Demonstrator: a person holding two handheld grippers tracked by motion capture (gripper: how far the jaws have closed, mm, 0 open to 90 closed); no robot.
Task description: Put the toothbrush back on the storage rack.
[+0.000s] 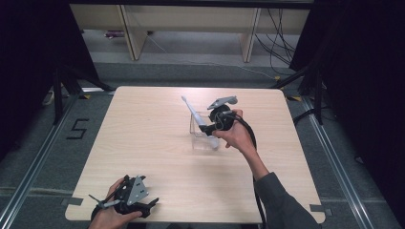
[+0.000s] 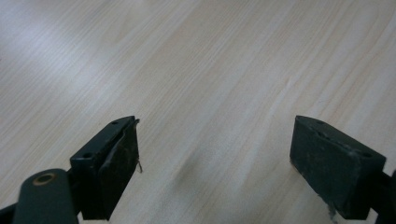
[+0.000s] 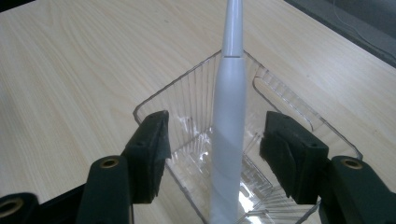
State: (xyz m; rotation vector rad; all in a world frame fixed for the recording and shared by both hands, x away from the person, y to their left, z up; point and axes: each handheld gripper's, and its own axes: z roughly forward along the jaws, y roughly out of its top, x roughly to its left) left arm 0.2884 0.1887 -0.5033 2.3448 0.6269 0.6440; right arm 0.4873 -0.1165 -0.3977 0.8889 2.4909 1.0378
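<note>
So the right claw [image 3: 212, 154] is over the clear plastic tray [image 3: 187, 93] in the middle of the counter [image 1: 143, 143], and the white toothbrush [image 3: 229, 116] stands between its jaws, leaning with the head pointing up and away. The jaws are apart with a gap on both sides of the handle, so nothing is clamped. The bottom end of the handle looks like it sits inside the tray, though I can't make out exactly where it touches the bottom.

My guess is this is the drop-off step. To do it well I'd keep the jaws wide and pull straight back along the line of the handle, no sideways drift, since either pad could clip the brush and tip it out. That tray looks light and slippery too, so bumping its rim would probably slide the whole thing.

The left claw [image 2: 210, 154] is parked down at the near-left corner of the counter, jaws wide apart over bare wood, holding nothing and well away from the action.

Nothing else sits on the counter. Beyond the far edge there are wooden table legs [image 1: 131, 38] and some floor cables [image 1: 279, 43], none of it in the way.
</note>
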